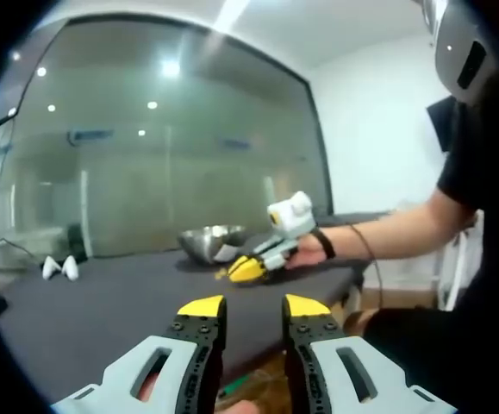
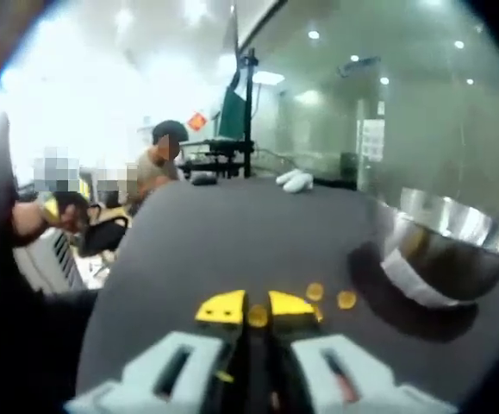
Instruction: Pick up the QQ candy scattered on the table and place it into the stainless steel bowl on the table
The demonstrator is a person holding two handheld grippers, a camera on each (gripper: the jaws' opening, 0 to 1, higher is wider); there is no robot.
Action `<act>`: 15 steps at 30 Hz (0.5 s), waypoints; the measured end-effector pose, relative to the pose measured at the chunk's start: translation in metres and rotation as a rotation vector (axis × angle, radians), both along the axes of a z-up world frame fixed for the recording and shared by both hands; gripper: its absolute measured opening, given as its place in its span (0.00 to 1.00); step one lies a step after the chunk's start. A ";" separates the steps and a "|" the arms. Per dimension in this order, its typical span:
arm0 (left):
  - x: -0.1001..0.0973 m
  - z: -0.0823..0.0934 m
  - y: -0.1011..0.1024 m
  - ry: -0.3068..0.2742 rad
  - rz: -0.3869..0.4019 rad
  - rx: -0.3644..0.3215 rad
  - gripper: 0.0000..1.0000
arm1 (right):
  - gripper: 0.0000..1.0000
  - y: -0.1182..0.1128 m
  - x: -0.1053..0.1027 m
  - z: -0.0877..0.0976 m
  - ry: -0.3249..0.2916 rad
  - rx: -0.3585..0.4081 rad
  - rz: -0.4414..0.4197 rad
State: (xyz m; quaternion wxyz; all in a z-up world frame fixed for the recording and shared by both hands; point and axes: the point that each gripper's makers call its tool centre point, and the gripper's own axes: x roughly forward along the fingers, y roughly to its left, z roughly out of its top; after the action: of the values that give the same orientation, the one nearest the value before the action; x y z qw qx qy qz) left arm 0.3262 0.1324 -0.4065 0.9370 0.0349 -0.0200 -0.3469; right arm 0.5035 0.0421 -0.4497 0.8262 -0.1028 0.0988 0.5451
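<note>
The right gripper, narrow, pinches one QQ candy on the desk; small, probably soft and slippery, so squeeze its middle gently; left gripper stands wide.

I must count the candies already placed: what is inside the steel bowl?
The bowl shows only shiny reflections on its inner wall; its near wall hides the bottom. Two candies lie outside on the table.

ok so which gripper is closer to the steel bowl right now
Right. The right gripper is down on the table right beside the stainless steel bowl, among the candies. The left gripper hangs back off the table's near edge.
</note>
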 end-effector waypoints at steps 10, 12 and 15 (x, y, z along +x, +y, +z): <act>0.003 0.004 -0.010 -0.014 -0.024 0.001 0.27 | 0.10 -0.044 0.038 0.064 -0.110 0.067 -0.145; 0.002 0.004 -0.012 -0.014 -0.028 0.000 0.27 | 0.10 -0.054 0.052 0.075 -0.144 0.071 -0.194; 0.001 0.005 -0.013 -0.015 -0.034 0.003 0.27 | 0.10 -0.070 0.072 0.093 -0.137 0.115 -0.270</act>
State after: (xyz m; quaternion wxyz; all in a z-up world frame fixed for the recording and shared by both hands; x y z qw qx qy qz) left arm 0.3273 0.1192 -0.4016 0.9307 0.0388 -0.0272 -0.3628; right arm 0.5759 -0.0274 -0.3569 0.9013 -0.0779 0.0237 0.4256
